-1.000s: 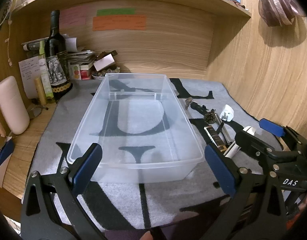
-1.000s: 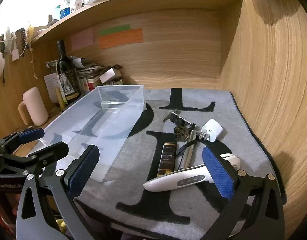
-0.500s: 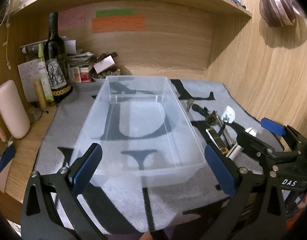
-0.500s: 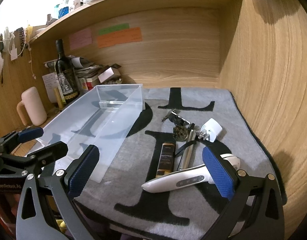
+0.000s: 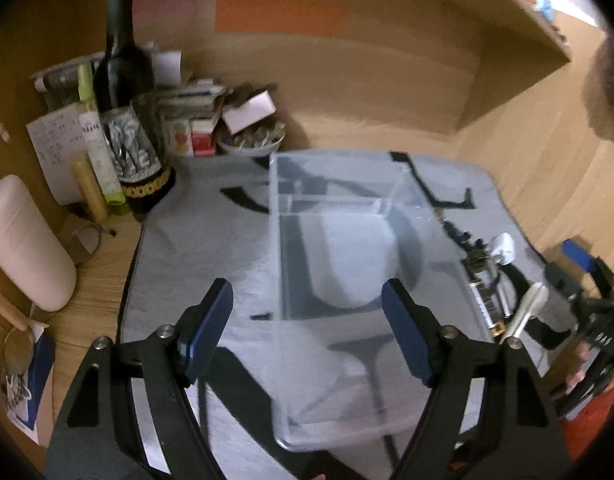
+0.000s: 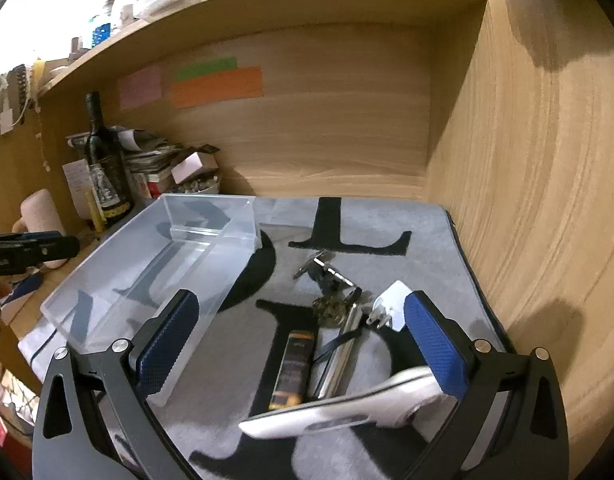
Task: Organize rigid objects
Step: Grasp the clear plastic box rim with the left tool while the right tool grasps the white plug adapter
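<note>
On the grey mat (image 6: 387,220), your clear plastic bin (image 6: 155,264) holds nothing; both your left gripper (image 5: 307,320) and right gripper (image 6: 303,344) gape wide, gripping nothing.

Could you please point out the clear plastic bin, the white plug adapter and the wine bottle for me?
clear plastic bin (image 6: 211,268): right wrist view, its right side wall.
white plug adapter (image 6: 393,306): right wrist view, its white body.
wine bottle (image 5: 125,80): left wrist view, its dark shoulder.

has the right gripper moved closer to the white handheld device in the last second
Yes. The right gripper has come forward and down: the white handheld device and the black bar now sit lower between its fingers.
</note>
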The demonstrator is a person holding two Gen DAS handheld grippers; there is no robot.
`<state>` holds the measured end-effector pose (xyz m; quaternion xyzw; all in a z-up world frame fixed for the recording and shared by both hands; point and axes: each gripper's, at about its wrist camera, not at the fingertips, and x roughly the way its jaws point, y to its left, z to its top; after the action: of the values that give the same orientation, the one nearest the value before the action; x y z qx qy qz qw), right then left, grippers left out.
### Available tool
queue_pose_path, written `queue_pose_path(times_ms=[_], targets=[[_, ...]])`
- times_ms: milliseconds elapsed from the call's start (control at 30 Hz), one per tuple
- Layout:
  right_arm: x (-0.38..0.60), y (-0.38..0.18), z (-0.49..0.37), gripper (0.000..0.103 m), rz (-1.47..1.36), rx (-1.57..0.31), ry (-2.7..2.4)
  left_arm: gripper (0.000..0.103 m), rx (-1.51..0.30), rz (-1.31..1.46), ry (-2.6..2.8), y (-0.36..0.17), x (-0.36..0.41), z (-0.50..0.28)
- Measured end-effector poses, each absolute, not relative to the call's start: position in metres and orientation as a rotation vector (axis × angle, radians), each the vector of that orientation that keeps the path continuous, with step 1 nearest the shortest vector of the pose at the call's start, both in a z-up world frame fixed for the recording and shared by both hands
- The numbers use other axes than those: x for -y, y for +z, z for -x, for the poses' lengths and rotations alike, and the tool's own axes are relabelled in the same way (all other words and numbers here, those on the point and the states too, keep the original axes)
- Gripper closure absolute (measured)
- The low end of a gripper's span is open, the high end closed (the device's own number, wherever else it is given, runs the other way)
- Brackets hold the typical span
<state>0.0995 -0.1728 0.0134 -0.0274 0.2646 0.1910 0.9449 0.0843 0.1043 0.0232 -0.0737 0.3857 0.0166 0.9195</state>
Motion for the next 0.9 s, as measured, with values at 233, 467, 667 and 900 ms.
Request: queue_pose_path(times_ms=[233,467,667,900], targets=[[0.177,0.024,-0.131,0.009,0.076,-0.582,0.377,0.046,-0.92,0.177,0.019,0.004,-0.131,-0.123],[0.185,0.012,-0.171,0.026,0.09,-0.698,0.35,0.067,-0.985,0.211,0.006,-0.007,-0.14,-0.143],[0.193,-0.018,-0.203,0.037,0.085,-0.83,0.32,0.082,-1.01,0.251,-0.031,-0.012,-0.142,-0.145],[0.203,-0.039,-0.222,0.037,0.07,-0.94,0.292,0.094,-1.01,0.26,-0.048,-0.013,-0.136,-0.141]])
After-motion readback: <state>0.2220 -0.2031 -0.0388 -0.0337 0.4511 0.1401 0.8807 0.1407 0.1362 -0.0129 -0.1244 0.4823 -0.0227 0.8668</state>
